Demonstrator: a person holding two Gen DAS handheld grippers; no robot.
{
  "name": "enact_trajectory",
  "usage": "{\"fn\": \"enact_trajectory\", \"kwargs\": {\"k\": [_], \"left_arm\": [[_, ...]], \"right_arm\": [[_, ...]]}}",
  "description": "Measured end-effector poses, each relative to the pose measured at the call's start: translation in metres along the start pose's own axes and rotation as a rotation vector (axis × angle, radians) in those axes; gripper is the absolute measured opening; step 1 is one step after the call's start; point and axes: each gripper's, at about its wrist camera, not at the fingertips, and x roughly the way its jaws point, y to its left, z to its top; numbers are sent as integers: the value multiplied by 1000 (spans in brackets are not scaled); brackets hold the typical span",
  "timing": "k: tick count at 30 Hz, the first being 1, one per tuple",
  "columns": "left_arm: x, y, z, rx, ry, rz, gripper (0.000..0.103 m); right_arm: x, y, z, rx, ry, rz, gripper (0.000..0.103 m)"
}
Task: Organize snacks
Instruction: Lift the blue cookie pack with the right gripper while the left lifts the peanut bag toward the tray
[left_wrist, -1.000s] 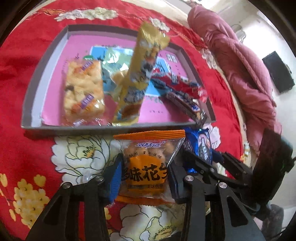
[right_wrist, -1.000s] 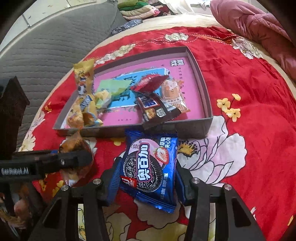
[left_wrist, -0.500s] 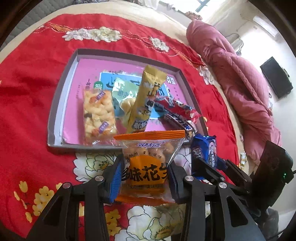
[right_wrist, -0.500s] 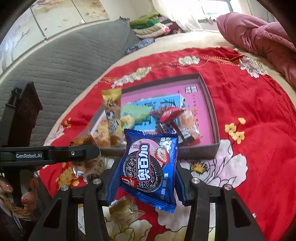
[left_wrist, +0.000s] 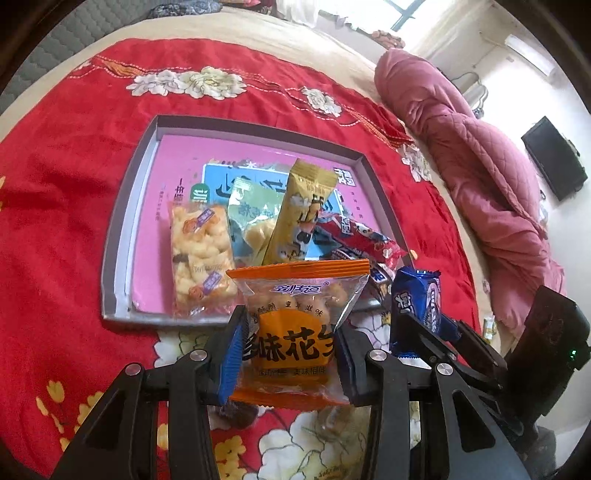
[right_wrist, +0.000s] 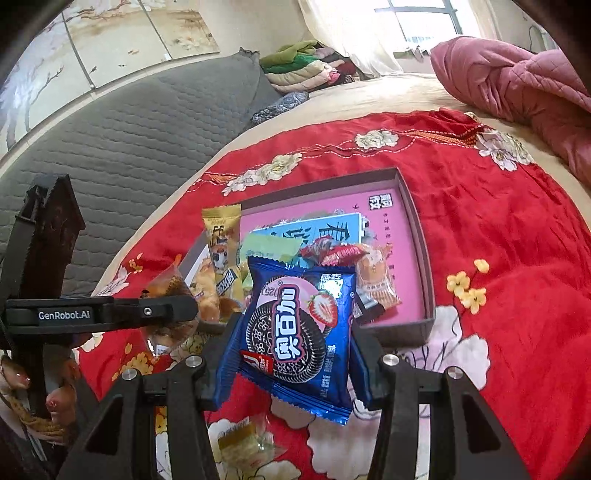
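Progress check, snack sorting. Tray (left_wrist: 117, 236) on the red bedspread (left_wrist: 55, 192) already holds several packets: a rice-puff bar (left_wrist: 199, 258), a green packet (left_wrist: 251, 210), a tall yellow stick pack (left_wrist: 301, 214) and red wrappers (left_wrist: 364, 240), lying loosely overlapped rather than in rows. Left gripper (left_wrist: 290, 349): fingers pinching an orange peanut packet (left_wrist: 295, 332) by its sides, held above the bedspread just in front of the tray's near wall. Right gripper (right_wrist: 295, 339): fingers pinching a blue strawberry cookie packet (right_wrist: 295, 332), likewise clear of the cloth, near the tray. One small clear-wrapped snack (right_wrist: 240, 439) lies on the bedspread outside the tray. Judgement: well advanced; both held packets and the stray one remain to be placed.
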Motion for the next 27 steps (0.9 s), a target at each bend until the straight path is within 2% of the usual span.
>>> {"fn": "enact_trajectory", "kwargs": {"k": [18, 27], "left_arm": [[25, 3, 17, 1, -1, 41, 45], [26, 2, 25, 3, -23, 51, 45]], "right_arm": [[14, -9, 11, -4, -12, -18, 51], [20, -6, 16, -35, -23, -27, 51]]}}
